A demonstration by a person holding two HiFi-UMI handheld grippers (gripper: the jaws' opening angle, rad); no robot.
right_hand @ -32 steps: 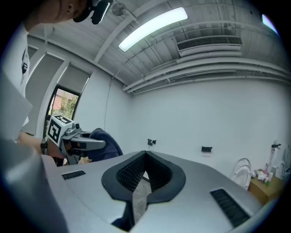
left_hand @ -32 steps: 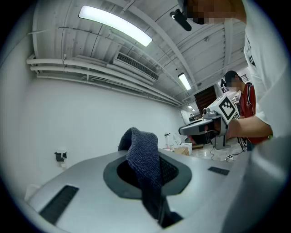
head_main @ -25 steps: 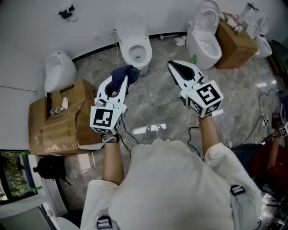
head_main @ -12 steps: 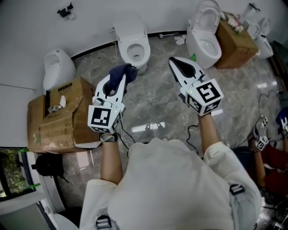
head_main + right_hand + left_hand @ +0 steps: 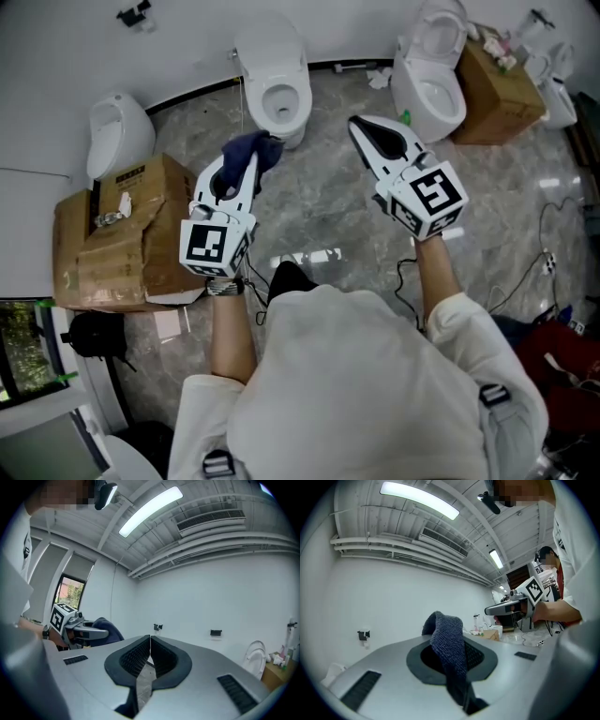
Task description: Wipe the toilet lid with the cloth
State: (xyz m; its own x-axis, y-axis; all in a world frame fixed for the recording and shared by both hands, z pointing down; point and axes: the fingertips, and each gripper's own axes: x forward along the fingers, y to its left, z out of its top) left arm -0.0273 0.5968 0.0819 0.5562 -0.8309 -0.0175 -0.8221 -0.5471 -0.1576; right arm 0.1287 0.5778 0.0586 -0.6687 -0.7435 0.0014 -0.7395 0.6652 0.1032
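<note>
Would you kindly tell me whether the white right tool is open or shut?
Shut. The white right tool shows its black jaws pressed together in the right gripper view, nothing between them.

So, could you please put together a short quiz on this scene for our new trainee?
1. What does the left gripper clamp in its jaws?
2. True or false: the right gripper's jaws are shut with nothing between them.
3. What stands on the grey marble floor on the left gripper's side? A. a brown cardboard box; B. a red bucket; C. a wooden chair.
Key: 1. the dark blue knitted cloth; 2. true; 3. A.
</note>
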